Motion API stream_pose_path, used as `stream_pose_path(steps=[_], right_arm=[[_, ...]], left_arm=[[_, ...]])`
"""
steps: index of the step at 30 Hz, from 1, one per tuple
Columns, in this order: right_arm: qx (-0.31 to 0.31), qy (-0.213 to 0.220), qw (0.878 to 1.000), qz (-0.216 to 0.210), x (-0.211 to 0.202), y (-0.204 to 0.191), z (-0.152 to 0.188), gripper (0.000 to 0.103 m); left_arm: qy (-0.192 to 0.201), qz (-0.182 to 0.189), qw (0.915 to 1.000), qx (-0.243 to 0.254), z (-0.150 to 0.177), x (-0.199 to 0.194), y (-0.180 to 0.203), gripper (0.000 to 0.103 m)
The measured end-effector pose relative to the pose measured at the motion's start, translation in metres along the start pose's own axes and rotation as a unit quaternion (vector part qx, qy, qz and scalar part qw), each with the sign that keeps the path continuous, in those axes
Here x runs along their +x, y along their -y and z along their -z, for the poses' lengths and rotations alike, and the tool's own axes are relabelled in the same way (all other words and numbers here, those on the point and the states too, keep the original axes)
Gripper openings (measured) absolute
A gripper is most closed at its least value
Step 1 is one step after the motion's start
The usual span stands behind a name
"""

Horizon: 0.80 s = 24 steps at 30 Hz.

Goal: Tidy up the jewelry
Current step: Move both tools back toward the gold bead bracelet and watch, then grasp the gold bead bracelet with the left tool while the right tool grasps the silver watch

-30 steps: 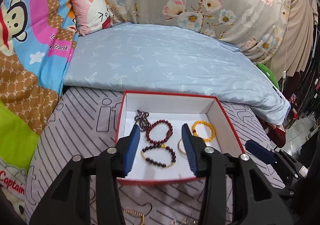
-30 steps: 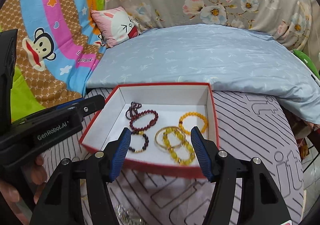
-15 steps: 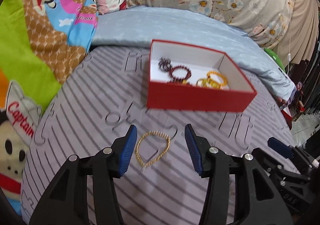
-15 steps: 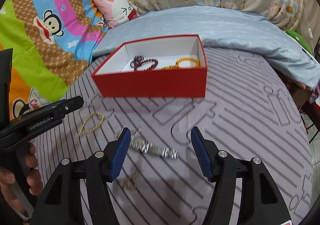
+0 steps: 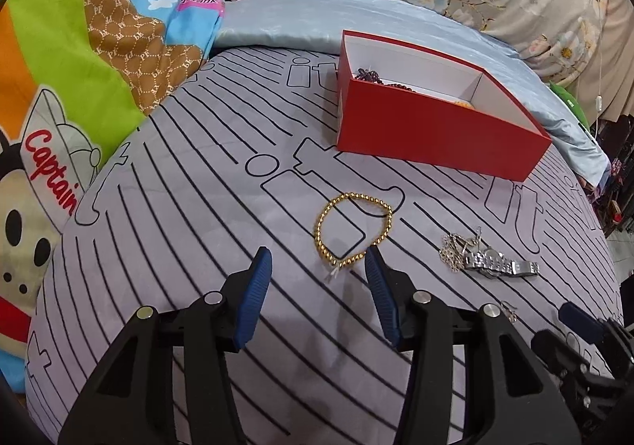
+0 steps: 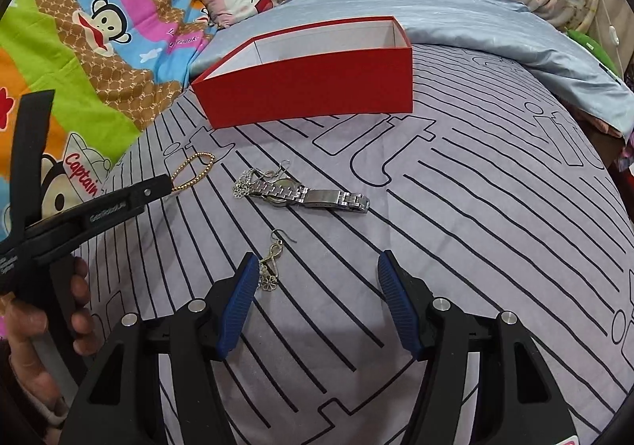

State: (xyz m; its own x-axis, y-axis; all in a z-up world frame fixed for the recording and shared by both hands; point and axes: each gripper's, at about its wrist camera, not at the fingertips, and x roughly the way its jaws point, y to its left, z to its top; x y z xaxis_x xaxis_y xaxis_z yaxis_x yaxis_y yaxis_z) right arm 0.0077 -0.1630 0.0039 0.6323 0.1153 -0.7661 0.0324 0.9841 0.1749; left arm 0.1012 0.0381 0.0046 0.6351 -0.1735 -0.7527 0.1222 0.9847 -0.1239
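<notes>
Left wrist view
Left claw: jaws apart, holding nothing, low over the bed's striped grey sheet.
Gold bead bracelet: flat on the sheet just beyond the claw's tips, slightly right of centre; its near end, with a small tag, lies between the blue pads. Its long axis runs from near to far.
Red box: farther off and to the right, open on top; only some dark beads and a speck of orange show over its wall.
Silver watch: to the right, tangled with a thin silver chain.

Right wrist view
Right claw: jaws wide, empty.
Silver earring: just beside the left pad, lying near-to-far; it looks the likeliest pick.
Watch and chain: beyond the claw, the watch's band running left to right.
Nearer hand: the left for the bracelet, the right for the earring.
Hidden: the box's contents, behind its near wall; a second earring by the watch is hard to make out.
</notes>
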Motion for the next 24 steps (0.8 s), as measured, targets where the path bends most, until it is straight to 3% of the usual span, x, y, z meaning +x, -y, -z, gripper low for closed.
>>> stream_pose_path(steps=[3, 7, 15, 24], right_arm=[[0.000, 0.000, 1.000, -0.002, 0.001, -0.001, 0.000, 0.060], [0.002, -0.002, 1.000, -0.003, 0.002, 0.000, 0.001, 0.060], [0.003, -0.002, 1.000, -0.004, 0.004, 0.000, 0.001, 0.060], [0.002, -0.002, 1.000, -0.007, 0.006, 0.000, -0.007, 0.060]], left_arm=[[-0.005, -0.001, 1.0000, -0.002, -0.004, 0.009, 0.000, 0.043], [-0.007, -0.008, 0.9999, 0.002, -0.008, 0.019, 0.003, 0.032], [-0.005, 0.000, 0.9999, 0.014, -0.013, 0.025, 0.010, 0.005], [-0.006, 0.029, 0.9995, 0.008, 0.000, 0.016, 0.011, 0.003]])
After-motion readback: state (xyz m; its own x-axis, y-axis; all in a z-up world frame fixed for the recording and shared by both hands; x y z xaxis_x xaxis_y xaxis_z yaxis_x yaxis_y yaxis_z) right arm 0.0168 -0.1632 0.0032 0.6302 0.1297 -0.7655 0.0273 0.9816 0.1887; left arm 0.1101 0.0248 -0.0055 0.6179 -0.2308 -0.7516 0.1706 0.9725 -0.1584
